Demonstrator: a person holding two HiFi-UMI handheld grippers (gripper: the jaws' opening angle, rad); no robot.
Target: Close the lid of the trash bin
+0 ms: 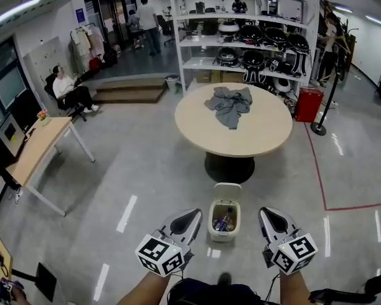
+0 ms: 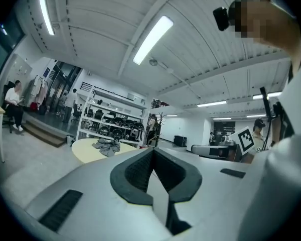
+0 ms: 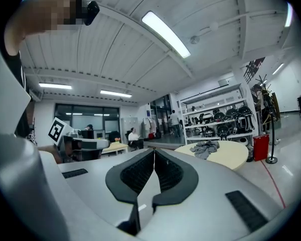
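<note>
left gripper (image 1: 192, 215), right gripper (image 1: 267, 212) — jaws closed, empty, trash bin (image 1: 223, 236) below between them, lid (image 1: 228, 191) up

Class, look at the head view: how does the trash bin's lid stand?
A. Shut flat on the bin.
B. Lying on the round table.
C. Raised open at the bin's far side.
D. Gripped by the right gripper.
C: the lid stands up behind the open mouth of the trash bin, with rubbish showing inside.
</note>
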